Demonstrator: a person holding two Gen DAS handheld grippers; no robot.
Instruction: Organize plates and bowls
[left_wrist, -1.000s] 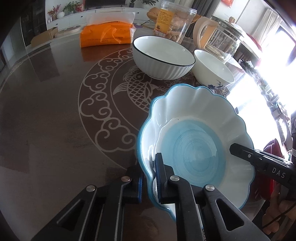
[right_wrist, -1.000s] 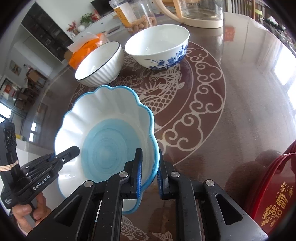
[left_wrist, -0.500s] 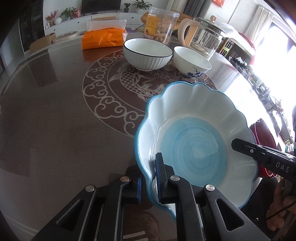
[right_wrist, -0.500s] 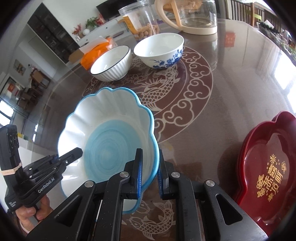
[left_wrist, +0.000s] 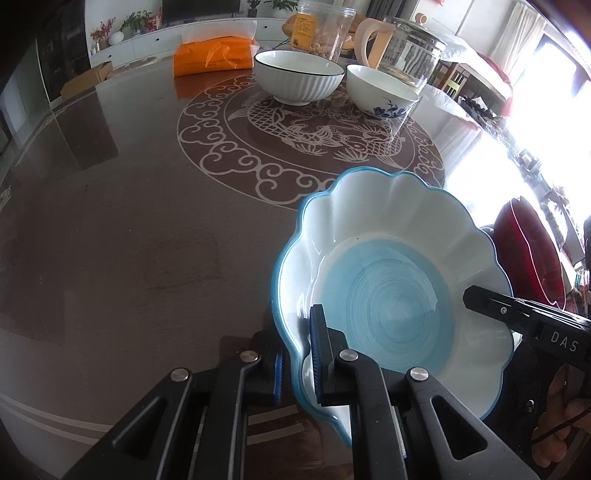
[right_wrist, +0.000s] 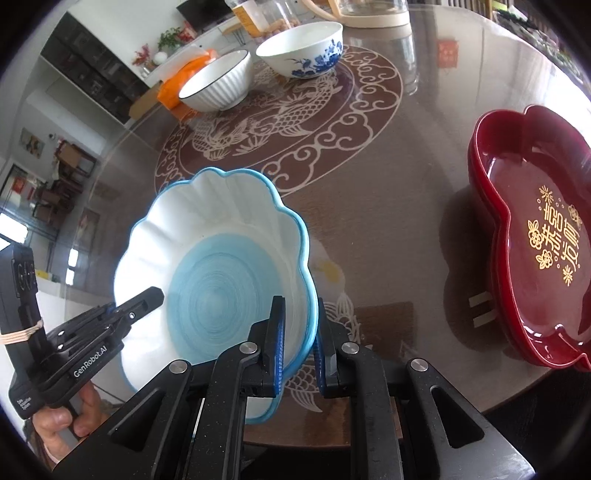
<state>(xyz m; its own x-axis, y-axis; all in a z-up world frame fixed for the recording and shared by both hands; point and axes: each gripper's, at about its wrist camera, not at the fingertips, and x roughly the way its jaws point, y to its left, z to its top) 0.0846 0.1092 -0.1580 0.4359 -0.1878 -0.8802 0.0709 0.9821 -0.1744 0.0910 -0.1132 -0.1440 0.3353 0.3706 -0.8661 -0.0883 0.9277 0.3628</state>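
Here, one scalloped blue bowl (left_wrist: 388, 295) held clear of the table (left_wrist: 129, 229), pinched at opposite rims.
Left gripper (left_wrist: 297, 363) clamps the near-left rim; right gripper (right_wrist: 298, 354) clamps the right rim. Bare tabletop lies to the left. Beyond: two bowls, ribbed bowl (left_wrist: 298, 75) and blue-flowered bowl (left_wrist: 382, 90). Right: red tray (right_wrist: 535, 236), its far edge cut off; layer count unclear.

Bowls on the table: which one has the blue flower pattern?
The smaller white bowl, nearest the glass kettle. The ribbed bowl beside it has only a dark rim.
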